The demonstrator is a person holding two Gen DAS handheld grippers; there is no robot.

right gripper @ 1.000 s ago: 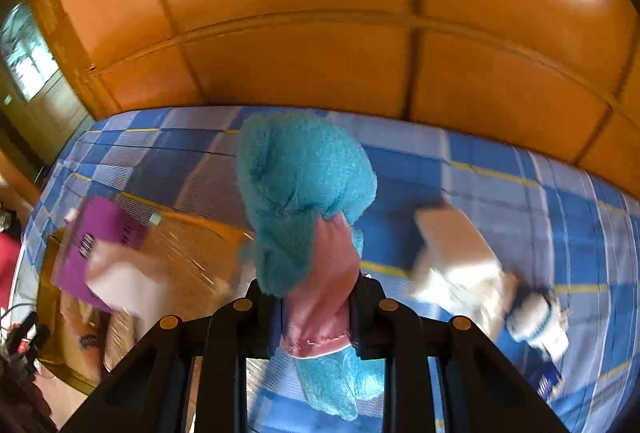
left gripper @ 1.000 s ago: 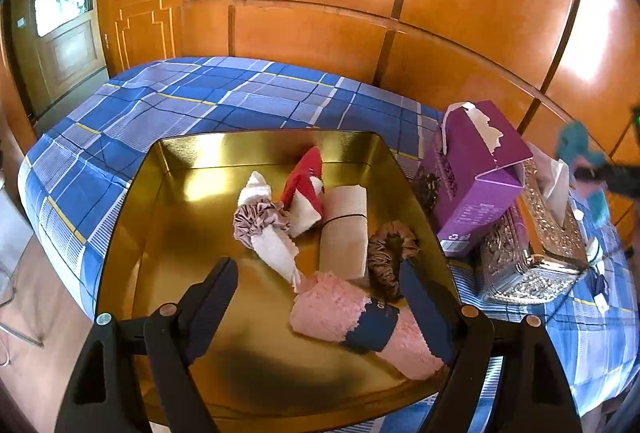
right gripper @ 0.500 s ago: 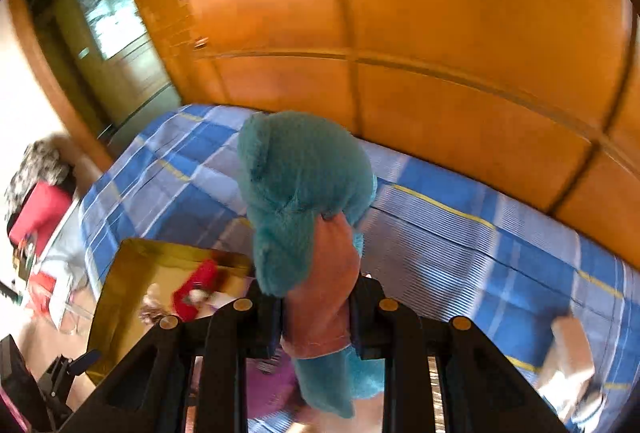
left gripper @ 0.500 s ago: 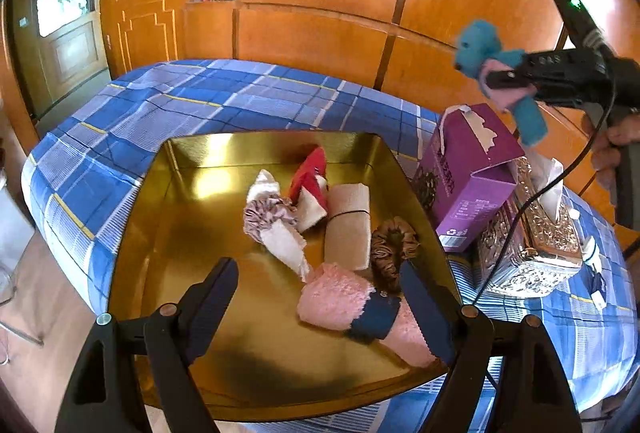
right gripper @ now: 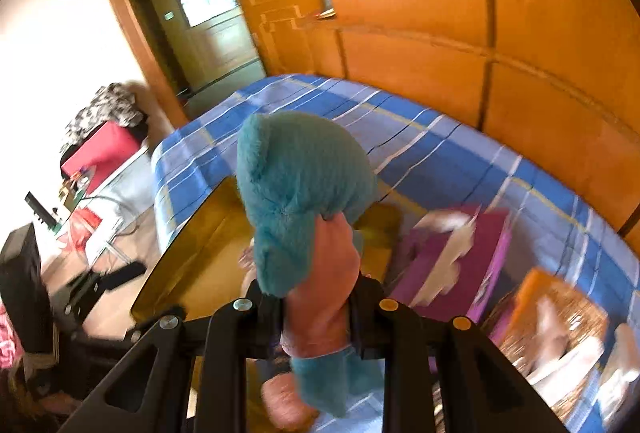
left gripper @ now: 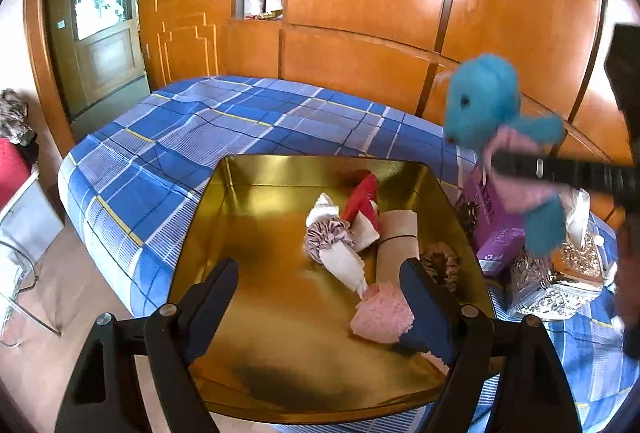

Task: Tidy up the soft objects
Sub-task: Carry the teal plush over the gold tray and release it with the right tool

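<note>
Left wrist view: the left gripper hangs over the near half of a gold tray with its fingers spread wide and nothing between them. The tray sits on a bed with a blue plaid cover. Lying in the tray's right half are a pink fuzzy roll partly hidden behind the right finger, a beige rolled cloth with a dark band round it, a red-and-white item, a mauve scrunchie on a white cloth, and a brown scrunchie against the right wall. Just beside the tray on the right stand a purple tissue box and an ornate silver tissue box.

The turquoise plush toy is up in the air above the purple box, to the right of the tray — clamped at its middle by the right gripper. Its fur is bright blue-green and shaggy, with a round head, a small dark eye, a stubby arm sticking out and a leg dangling below; its body wears a pale pink garment.

Right wrist view: the right gripper's fingers are closed tightly on the toy's pink-clad torso, the head with rounded ears rising above them and the legs hanging under. The tray's rim and purple box are blurred below it.
</note>
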